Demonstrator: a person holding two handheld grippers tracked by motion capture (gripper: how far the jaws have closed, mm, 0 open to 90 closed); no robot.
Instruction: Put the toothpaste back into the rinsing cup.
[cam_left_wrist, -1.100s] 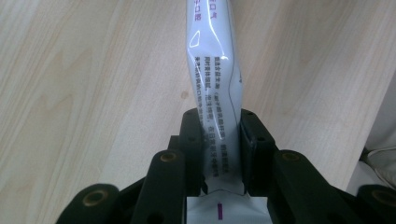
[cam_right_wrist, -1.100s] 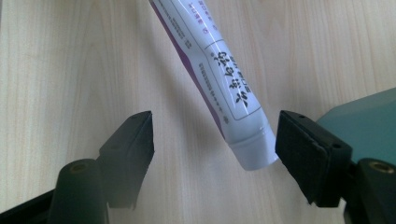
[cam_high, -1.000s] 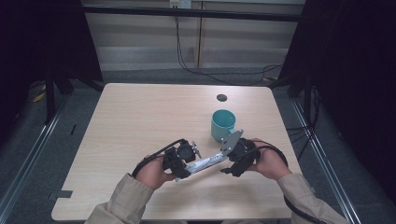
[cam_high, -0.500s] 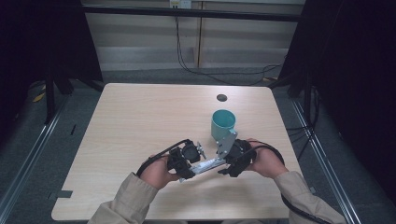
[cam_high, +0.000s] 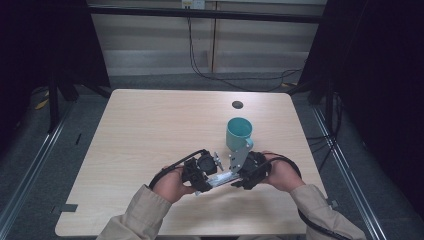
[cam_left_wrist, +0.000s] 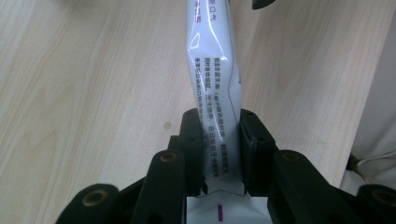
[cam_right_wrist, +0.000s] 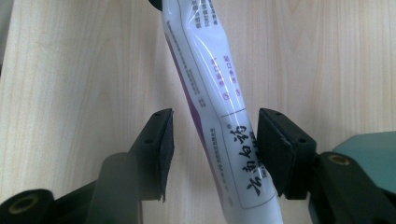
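Note:
A long white sachet (cam_high: 222, 178) with purple print lies level just above the table, between my two grippers. My left gripper (cam_left_wrist: 219, 135) is shut on one end of the sachet (cam_left_wrist: 212, 70), and the foil is pinched flat between its pads. My right gripper (cam_right_wrist: 215, 140) is open, with its jaws on either side of the sachet's other end (cam_right_wrist: 205, 79); the sachet rests against one pad (cam_right_wrist: 273, 140). In the high view the left gripper (cam_high: 211, 179) and the right gripper (cam_high: 236, 177) face each other near the table's front edge.
A teal mug (cam_high: 239, 132) stands upright just behind the right gripper, and its rim (cam_right_wrist: 369, 149) is close beside that gripper's jaw. A small dark round spot (cam_high: 237, 104) marks the far side of the wooden table (cam_high: 150, 130). Cables run on the floor beyond.
Both hands have drawn a little closer together, so less of the sachet spans the gap. The mug has not moved.

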